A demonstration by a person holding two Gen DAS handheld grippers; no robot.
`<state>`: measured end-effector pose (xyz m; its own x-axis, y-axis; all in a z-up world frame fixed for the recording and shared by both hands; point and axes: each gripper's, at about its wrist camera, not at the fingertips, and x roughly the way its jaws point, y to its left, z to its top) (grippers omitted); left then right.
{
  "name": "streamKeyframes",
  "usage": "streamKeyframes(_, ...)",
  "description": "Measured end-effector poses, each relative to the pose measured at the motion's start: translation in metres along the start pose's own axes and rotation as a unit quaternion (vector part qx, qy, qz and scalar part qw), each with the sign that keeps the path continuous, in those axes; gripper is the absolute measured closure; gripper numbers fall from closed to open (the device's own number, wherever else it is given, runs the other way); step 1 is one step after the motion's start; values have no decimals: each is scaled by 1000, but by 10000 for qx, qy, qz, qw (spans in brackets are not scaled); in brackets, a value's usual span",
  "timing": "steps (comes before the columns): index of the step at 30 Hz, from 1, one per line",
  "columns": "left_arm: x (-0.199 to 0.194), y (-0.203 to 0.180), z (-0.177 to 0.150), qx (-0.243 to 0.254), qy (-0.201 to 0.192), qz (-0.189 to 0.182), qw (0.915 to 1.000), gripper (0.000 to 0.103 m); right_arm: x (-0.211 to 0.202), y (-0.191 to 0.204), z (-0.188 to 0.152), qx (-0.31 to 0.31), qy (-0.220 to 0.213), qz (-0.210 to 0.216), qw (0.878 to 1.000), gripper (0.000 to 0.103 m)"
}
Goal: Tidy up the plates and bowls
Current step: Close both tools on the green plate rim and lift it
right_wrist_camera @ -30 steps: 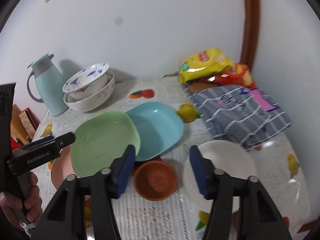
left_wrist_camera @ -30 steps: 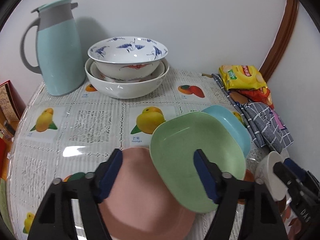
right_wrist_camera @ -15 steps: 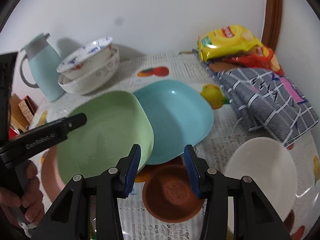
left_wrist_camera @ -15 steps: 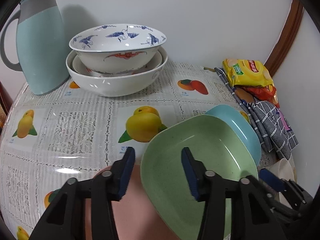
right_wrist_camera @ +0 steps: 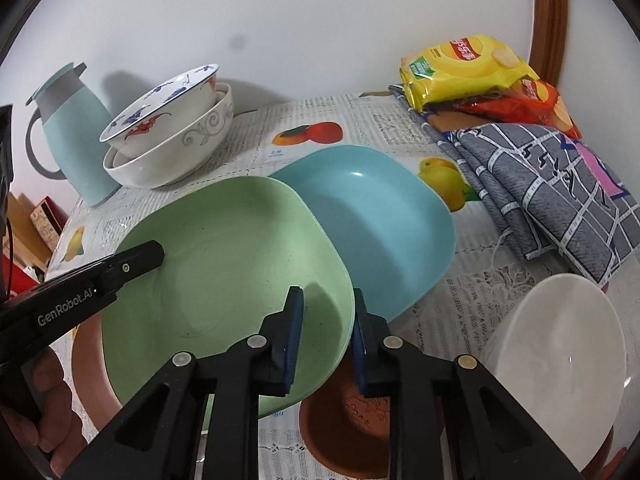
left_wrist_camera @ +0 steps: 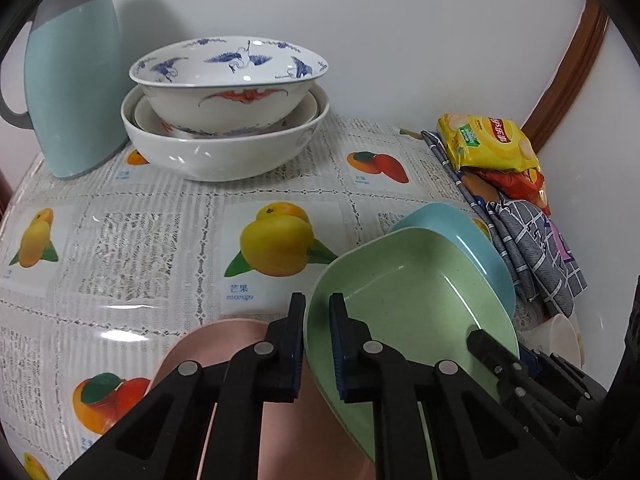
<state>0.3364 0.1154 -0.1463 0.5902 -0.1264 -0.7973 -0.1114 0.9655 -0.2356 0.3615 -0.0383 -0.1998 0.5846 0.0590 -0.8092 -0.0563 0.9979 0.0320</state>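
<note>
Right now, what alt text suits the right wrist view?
The right tool clamps the near rim of a green plate while the left tool grips its far side. The plate overlaps a blue plate, beside a terracotta dish and a white bowl.

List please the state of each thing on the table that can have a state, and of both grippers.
Left gripper: shut on the green plate's rim.
Right gripper: shut on the green plate's opposite rim.
Green plate: tilted, overlapping the pink plate.
Blue plate: partly under the green plate.
Patterned bowl: nested in white bowls.
Jug: upright, lid closed.
Brown bowl: upright, empty.
</note>
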Motion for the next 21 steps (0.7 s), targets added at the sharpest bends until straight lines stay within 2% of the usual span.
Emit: streamKeyframes(21, -77, -6, -31, -21, -303, -508, 9982, 91, -81, -7, -23, 419, -468, 104, 9980, 92)
